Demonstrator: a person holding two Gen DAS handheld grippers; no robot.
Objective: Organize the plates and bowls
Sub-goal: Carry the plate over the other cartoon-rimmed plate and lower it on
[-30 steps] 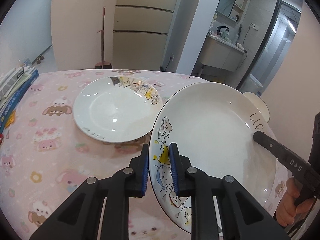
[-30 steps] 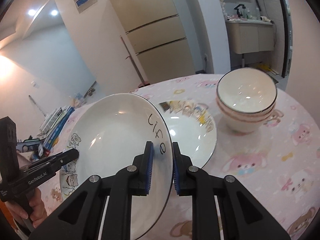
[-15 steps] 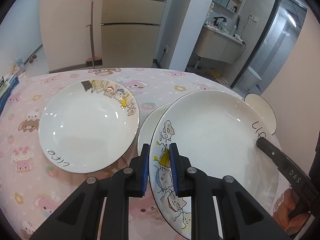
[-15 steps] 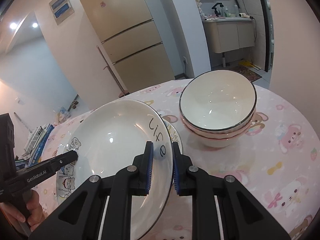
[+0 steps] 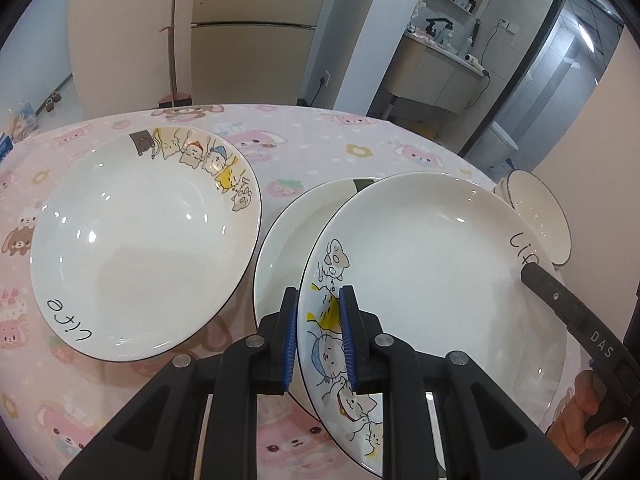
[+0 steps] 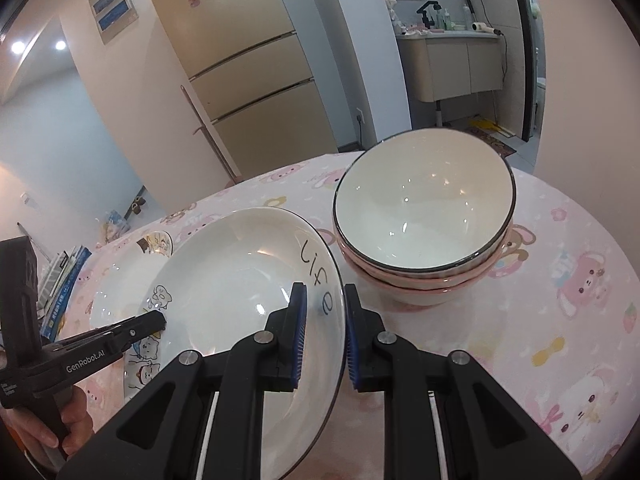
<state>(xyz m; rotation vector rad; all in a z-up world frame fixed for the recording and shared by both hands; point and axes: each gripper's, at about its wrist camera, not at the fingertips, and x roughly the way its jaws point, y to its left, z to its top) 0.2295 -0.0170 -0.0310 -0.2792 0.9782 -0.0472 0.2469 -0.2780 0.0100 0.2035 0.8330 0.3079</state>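
Observation:
A white plate (image 5: 432, 272) with cartoon cats and the word "life" hangs tilted between both grippers. My left gripper (image 5: 319, 296) is shut on its cat-printed rim. My right gripper (image 6: 325, 292) is shut on the opposite rim by the lettering; one of its fingers (image 5: 560, 304) shows in the left wrist view. Just under the held plate (image 6: 232, 288) a second plate (image 5: 280, 256) lies on the table, mostly covered. A third matching plate (image 5: 140, 248) lies to the left. Two stacked bowls (image 6: 424, 208) stand right of the plates.
The round table wears a pink cartoon cloth (image 5: 312, 136). Books (image 6: 64, 276) lie at its far left edge. A hand (image 6: 76, 412) grips the left tool's handle. Behind the table are a fridge, a broom and a bathroom doorway.
Both grippers have carried the plate rightward and lower, over a second plate that has come into view beneath it. The bowls now appear closer. Both grips are unchanged.

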